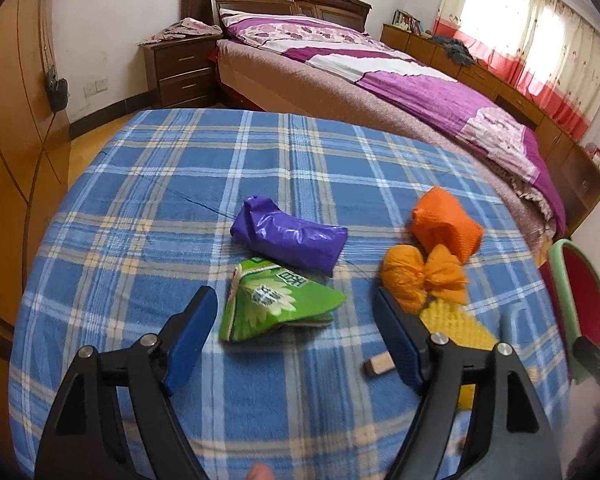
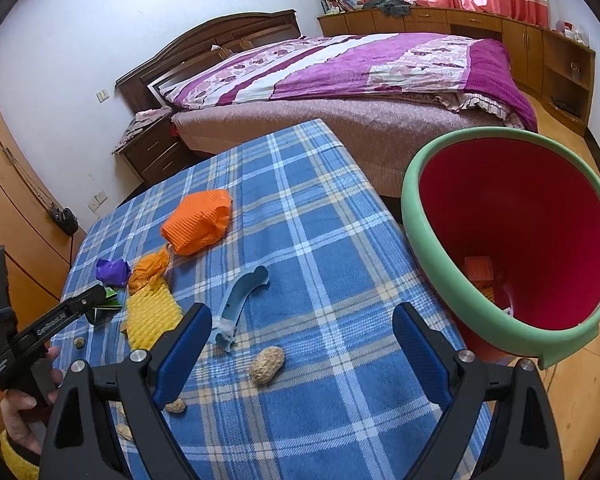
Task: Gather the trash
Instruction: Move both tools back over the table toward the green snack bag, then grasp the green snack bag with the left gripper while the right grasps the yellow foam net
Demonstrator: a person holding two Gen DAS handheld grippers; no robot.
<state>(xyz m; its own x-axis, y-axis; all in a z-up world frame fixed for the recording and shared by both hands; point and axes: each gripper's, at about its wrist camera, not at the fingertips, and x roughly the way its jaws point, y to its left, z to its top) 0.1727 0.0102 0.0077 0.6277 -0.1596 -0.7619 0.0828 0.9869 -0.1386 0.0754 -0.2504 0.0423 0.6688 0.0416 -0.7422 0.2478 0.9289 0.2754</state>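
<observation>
Two views, left wrist first. On a blue plaid tablecloth (image 1: 140,200), a crumpled green wrapper (image 1: 276,306) with a white flower print lies between the spread blue fingers (image 1: 188,332) of the left gripper (image 1: 300,312); the pads do not touch it, so the gripper is released. Just beyond the wrapper, touching it, lies a purple plastic bag (image 1: 290,236). Right of the wrapper sit two orange bundles (image 1: 446,226), a yellow foam net (image 1: 460,324) and a small wooden block (image 1: 379,365).

From the right wrist, a red bin with a green rim (image 2: 410,216) tilts at the tablecloth's right edge; inside sit a small orange piece (image 2: 478,268) and other bits too small to tell. Left of the bin, the right gripper (image 2: 302,330) is spread wide with nothing in it. Between its fingers lies a peanut shell (image 2: 266,364); a pale blue plastic piece (image 2: 240,304) lies just beyond.
</observation>
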